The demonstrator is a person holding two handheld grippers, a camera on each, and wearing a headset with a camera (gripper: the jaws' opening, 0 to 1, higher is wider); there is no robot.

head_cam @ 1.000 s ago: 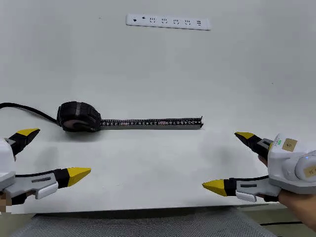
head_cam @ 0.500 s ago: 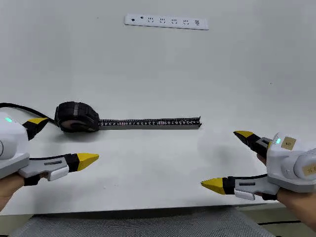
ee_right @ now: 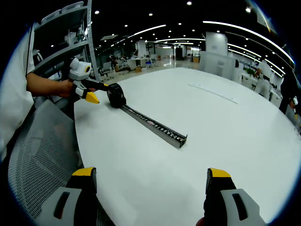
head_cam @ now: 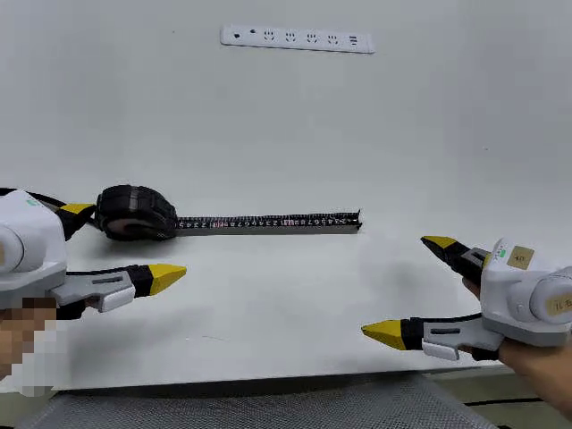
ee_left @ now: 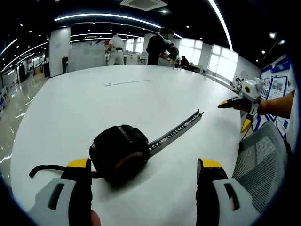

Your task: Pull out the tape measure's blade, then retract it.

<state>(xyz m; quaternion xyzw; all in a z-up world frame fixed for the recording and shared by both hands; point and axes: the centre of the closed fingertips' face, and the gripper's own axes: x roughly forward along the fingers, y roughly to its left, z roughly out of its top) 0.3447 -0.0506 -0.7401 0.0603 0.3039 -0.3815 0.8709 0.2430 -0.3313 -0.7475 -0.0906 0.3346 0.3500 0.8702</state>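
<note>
Tape lies on its side toward the left of the white bench. Its blade is drawn out flat to the right across the surface and ends in a small hook. A black strap trails from the tape off to the left.

Left tongs are spread wide, just beside the tape. In the head view the upper jaw tip sits close to the tape's left end, near the strap, though contact cannot be told. The lower jaw reaches out on the near side, apart from the tape. In the left gripper view the tape sits between the two yellow-tipped jaws and slightly ahead of them, nearer the left jaw, and neither tip is seen pressing on it.

Right tongs are also wide open and hold nothing. They are near the bench's front edge, to the right of the blade's hooked end and well apart from it.

A white power strip lies at the far side of the bench. A grey mesh chair shows below the near edge.
</note>
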